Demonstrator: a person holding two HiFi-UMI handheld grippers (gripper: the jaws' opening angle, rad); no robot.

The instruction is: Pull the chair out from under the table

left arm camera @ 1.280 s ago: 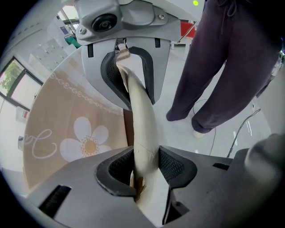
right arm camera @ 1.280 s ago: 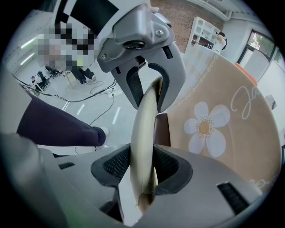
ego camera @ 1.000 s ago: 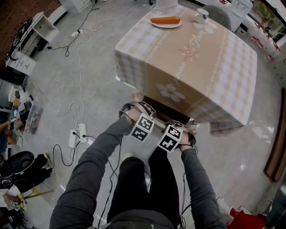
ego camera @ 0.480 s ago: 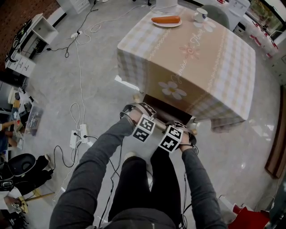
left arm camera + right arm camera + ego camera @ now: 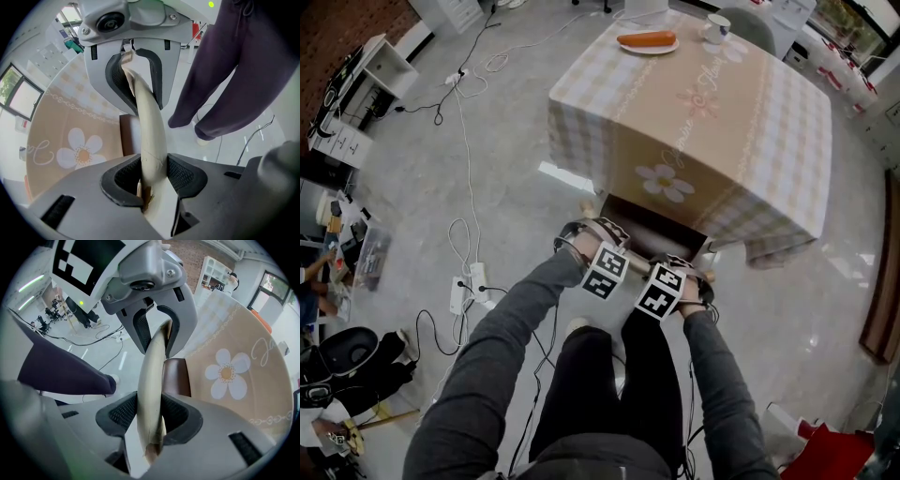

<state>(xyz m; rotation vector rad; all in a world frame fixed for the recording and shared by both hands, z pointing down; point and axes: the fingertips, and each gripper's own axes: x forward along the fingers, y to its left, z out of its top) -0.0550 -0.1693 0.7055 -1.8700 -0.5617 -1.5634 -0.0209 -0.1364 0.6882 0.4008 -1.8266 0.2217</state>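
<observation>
Chair (image 5: 654, 228) sits with seat partly under table (image 5: 722, 122), so we have left gripper (image 5: 146, 130) and right gripper (image 5: 153, 377) both clamped on its top rail (image 5: 154, 345), spaced apart, to pull square without yawing.

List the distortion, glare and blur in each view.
Head view: sharp, evenly lit, edges bowed by the wide lens, pale reflections on the glossy floor. Left gripper view: fisheye, black corners, chair rail looming large. Right gripper view: same fisheye, tablecloth bulging.
</observation>
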